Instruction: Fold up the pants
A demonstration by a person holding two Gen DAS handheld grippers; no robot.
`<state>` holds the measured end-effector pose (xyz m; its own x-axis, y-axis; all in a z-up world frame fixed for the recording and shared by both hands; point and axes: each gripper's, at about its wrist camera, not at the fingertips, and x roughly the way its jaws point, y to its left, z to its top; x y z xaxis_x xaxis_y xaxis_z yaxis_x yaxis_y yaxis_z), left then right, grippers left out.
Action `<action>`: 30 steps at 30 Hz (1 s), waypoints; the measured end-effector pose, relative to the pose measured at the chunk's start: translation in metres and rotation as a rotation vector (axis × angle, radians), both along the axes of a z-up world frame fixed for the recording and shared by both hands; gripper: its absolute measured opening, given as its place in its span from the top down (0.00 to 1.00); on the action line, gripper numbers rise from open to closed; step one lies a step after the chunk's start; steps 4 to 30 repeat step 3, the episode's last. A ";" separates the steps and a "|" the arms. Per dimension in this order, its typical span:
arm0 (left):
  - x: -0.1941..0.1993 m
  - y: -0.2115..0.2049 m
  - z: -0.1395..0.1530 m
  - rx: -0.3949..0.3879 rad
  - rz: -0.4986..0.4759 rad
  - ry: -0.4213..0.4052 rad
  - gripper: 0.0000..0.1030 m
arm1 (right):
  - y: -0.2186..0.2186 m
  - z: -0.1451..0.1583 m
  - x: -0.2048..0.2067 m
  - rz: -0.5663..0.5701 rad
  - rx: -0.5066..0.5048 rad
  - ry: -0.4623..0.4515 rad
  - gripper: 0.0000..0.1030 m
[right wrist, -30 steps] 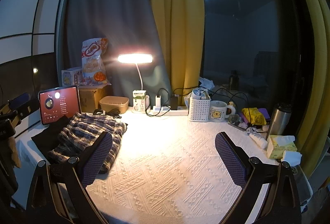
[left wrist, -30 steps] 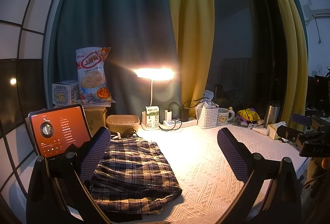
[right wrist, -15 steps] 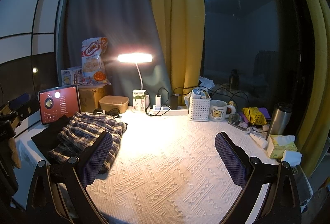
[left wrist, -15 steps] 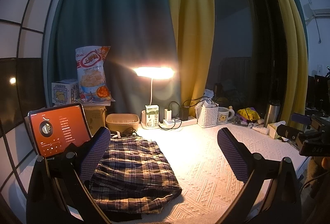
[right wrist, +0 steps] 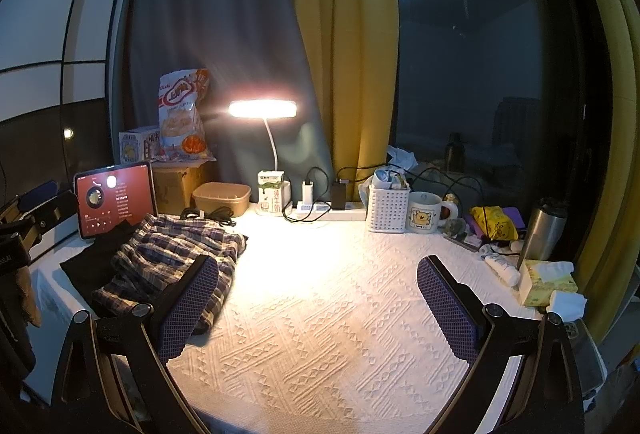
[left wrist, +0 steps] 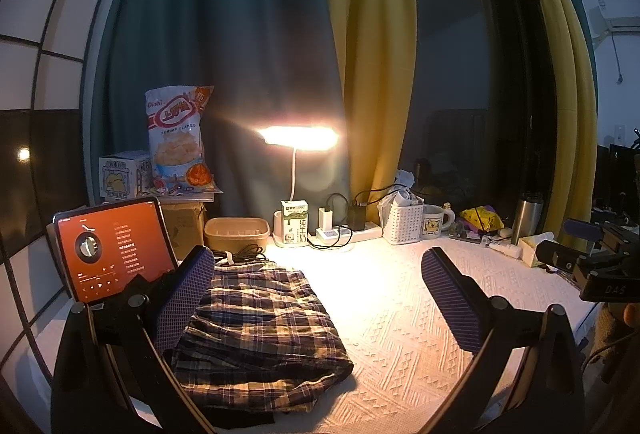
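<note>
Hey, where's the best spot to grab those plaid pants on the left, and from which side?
Probably the plaid pants at their near right corner, coming from the right over the bare bedspread. That edge bulges up in a thick fold, and the tablet crowds the left side.

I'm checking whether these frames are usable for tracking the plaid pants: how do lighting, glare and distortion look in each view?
Left wrist view: the desk lamp flares into the curtain; the plaid pants are warmly lit and sharp; edges bow from the fisheye. Right wrist view: the same lamp glares, the pants sit dimmer at the left, and the corners fall dark.
</note>
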<state>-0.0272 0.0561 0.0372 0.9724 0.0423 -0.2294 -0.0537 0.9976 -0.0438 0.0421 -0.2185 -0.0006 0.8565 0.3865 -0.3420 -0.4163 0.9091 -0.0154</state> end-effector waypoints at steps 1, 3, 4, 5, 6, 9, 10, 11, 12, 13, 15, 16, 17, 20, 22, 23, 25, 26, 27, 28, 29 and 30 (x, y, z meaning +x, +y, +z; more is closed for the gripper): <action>0.000 0.000 0.000 -0.001 -0.001 -0.002 0.01 | 0.000 -0.001 0.000 0.001 0.000 0.000 0.02; 0.000 0.000 -0.001 -0.001 0.000 -0.007 0.01 | 0.000 0.000 0.002 0.001 -0.001 0.001 0.02; 0.000 0.000 -0.001 -0.001 0.000 -0.007 0.01 | 0.000 0.000 0.002 0.001 -0.001 0.001 0.02; 0.000 0.000 -0.001 -0.001 0.000 -0.007 0.01 | 0.000 0.000 0.002 0.001 -0.001 0.001 0.02; 0.000 0.000 -0.001 -0.001 0.000 -0.007 0.01 | 0.000 0.000 0.002 0.001 -0.001 0.001 0.02; 0.000 0.000 -0.001 -0.001 0.000 -0.007 0.01 | 0.000 0.000 0.002 0.001 -0.001 0.001 0.02; 0.000 0.000 -0.001 -0.001 0.000 -0.007 0.01 | 0.000 0.000 0.002 0.001 -0.001 0.001 0.02; 0.000 0.000 -0.001 -0.001 0.000 -0.007 0.01 | 0.000 0.000 0.002 0.001 -0.001 0.001 0.02; 0.000 0.000 -0.001 -0.001 0.000 -0.007 0.01 | 0.000 0.000 0.002 0.001 -0.001 0.001 0.02; 0.000 0.000 -0.001 -0.001 0.000 -0.007 0.01 | 0.000 0.000 0.002 0.001 -0.001 0.001 0.02; 0.000 0.000 -0.001 -0.001 0.000 -0.007 0.01 | 0.000 0.000 0.002 0.001 -0.001 0.001 0.02; 0.000 0.000 -0.001 -0.001 0.000 -0.007 0.01 | 0.000 0.000 0.002 0.001 -0.001 0.001 0.02; 0.000 0.000 -0.001 -0.001 0.000 -0.007 0.01 | 0.000 0.000 0.002 0.001 -0.001 0.001 0.02; 0.000 0.000 -0.001 -0.001 0.000 -0.007 0.01 | 0.000 0.000 0.002 0.001 -0.001 0.001 0.02; 0.000 0.000 -0.001 -0.001 0.000 -0.007 0.01 | 0.000 0.000 0.002 0.001 -0.001 0.001 0.02; 0.000 0.000 -0.001 -0.001 0.000 -0.007 0.01 | 0.000 0.000 0.002 0.001 -0.001 0.001 0.02; 0.000 0.000 -0.001 -0.001 0.000 -0.007 0.01 | 0.000 0.000 0.002 0.001 -0.001 0.001 0.02; 0.000 0.000 -0.001 -0.001 0.000 -0.007 0.01 | 0.000 0.000 0.002 0.001 -0.001 0.001 0.02; 0.000 0.000 -0.001 -0.001 0.000 -0.007 0.01 | 0.000 0.000 0.002 0.001 -0.001 0.001 0.02; 0.000 0.000 -0.001 -0.001 0.000 -0.007 0.01 | 0.000 0.000 0.002 0.001 -0.001 0.001 0.02; 0.000 0.000 -0.001 -0.001 0.000 -0.007 0.01 | 0.000 0.000 0.002 0.001 -0.001 0.001 0.02; 0.000 0.000 -0.001 -0.001 0.000 -0.007 0.01 | 0.000 0.000 0.002 0.001 -0.001 0.001 0.02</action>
